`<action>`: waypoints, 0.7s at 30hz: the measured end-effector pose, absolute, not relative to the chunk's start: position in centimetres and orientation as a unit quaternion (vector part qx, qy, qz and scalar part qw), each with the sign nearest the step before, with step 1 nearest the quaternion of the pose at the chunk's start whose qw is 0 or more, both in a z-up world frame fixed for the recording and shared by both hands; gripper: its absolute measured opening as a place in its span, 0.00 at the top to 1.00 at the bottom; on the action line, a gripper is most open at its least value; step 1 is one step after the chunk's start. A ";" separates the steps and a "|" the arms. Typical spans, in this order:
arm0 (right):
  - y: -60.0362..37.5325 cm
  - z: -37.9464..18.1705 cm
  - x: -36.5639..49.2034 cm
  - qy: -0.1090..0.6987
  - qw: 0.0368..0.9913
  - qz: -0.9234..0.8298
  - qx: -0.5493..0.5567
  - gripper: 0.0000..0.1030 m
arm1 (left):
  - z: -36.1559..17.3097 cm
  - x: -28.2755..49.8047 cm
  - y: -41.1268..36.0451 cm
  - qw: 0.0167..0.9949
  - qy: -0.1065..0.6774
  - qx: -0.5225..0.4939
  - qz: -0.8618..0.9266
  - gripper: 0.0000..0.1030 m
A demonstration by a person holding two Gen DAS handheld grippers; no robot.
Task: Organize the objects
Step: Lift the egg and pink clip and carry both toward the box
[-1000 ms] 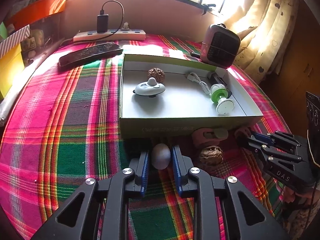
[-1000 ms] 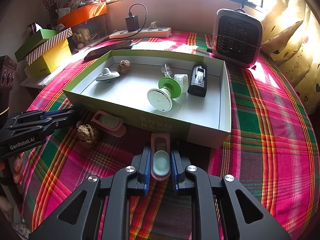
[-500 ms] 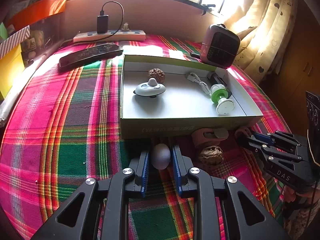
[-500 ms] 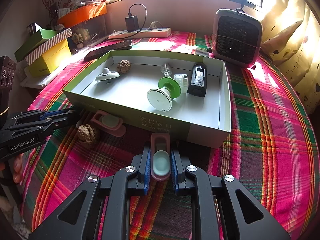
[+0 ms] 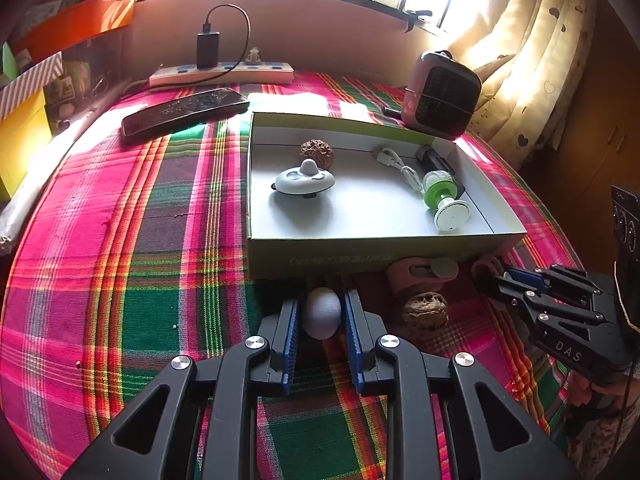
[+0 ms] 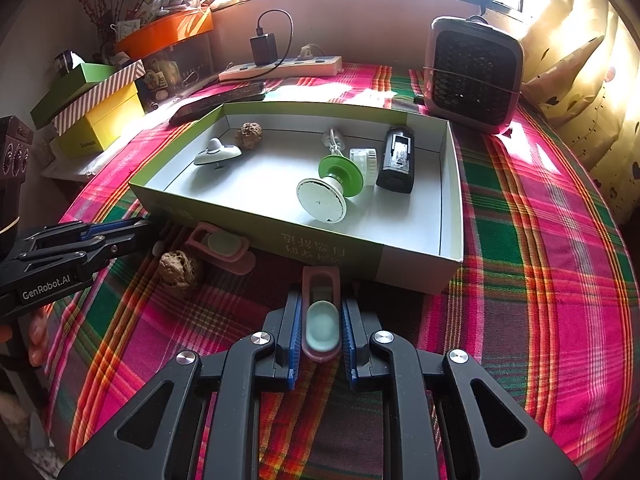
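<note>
- Left wrist view: the left hand-held gripper (image 5: pixel 322 316) sits at lower centre, its blue pads closed narrowly on a small pale egg-shaped object (image 5: pixel 322 313) that rests low over the plaid-covered surface (image 5: pixel 120 240), just in front of the near wall of the open box (image 5: pixel 360 258).
- In the same view, a walnut (image 5: pixel 425 312) and a pink clip (image 5: pixel 416 276) lie right of the egg, beside the box wall; the other hand-held gripper enters from the right edge.
- Risk here: the egg is smooth and rounded, so it may squirt out of the pads when lifted, and a low carry could knock it on the box wall.
- Right wrist view: the right hand-held gripper (image 6: pixel 320 328) at lower centre clamps a pink holder with a pale green insert (image 6: pixel 321 316), right before the box's near wall (image 6: pixel 340 252).
- Inside the box lie a green-and-white spool (image 6: pixel 332 188), a black device (image 6: pixel 396 160) and a white saucer-shaped piece (image 6: pixel 216 153).
- Risk here: dropping the holder in centrally could strike the spool and set it rolling; both grippers crossing the rim together might collide.
</note>
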State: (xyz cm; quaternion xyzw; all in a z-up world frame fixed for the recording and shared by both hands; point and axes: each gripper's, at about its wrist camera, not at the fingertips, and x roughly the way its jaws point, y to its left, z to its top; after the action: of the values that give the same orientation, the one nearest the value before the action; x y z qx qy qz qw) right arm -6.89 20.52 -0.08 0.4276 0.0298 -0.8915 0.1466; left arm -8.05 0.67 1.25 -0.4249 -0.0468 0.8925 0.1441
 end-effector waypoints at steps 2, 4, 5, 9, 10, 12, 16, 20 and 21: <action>20.5 -0.1 -6.9 0.029 0.147 -0.892 0.427 0.83 | 1.3 -8.0 0.6 0.145 -0.047 -0.425 0.892 0.81; 20.4 -0.1 -6.8 0.029 0.147 -0.891 0.428 0.83 | 1.3 -8.0 0.7 0.145 -0.048 -0.424 0.893 0.81; 20.4 -0.1 -6.8 0.028 0.148 -0.891 0.428 0.82 | 1.3 -8.0 0.7 0.145 -0.047 -0.424 0.892 0.81; 20.5 0.0 -6.8 0.026 0.148 -0.892 0.427 0.83 | 1.5 -7.9 0.8 0.147 -0.045 -0.423 0.893 0.81; 20.5 0.0 -6.7 0.026 0.148 -0.892 0.427 0.82 | 1.5 -7.8 0.8 0.147 -0.044 -0.422 0.893 0.81; 20.5 0.1 -6.7 0.024 0.148 -0.892 0.426 0.83 | 1.6 -7.7 0.9 0.149 -0.043 -0.421 0.894 0.81; 20.6 0.2 -6.6 0.023 0.149 -0.893 0.424 0.83 | 1.8 -7.6 1.1 0.150 -0.041 -0.419 0.895 0.81; 20.6 0.4 -6.4 0.021 0.151 -0.894 0.422 0.83 | 2.0 -7.5 1.1 0.150 -0.041 -0.418 0.895 0.81; 20.6 0.4 -6.4 0.021 0.151 -0.894 0.421 0.83 | 2.0 -7.5 1.1 0.150 -0.041 -0.418 0.895 0.81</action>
State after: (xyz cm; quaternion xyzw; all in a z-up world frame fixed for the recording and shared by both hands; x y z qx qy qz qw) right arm -6.36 20.62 0.43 0.4212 0.0209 -0.8940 0.1514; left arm -7.46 1.07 1.97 -0.4178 -0.0406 0.8952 0.1498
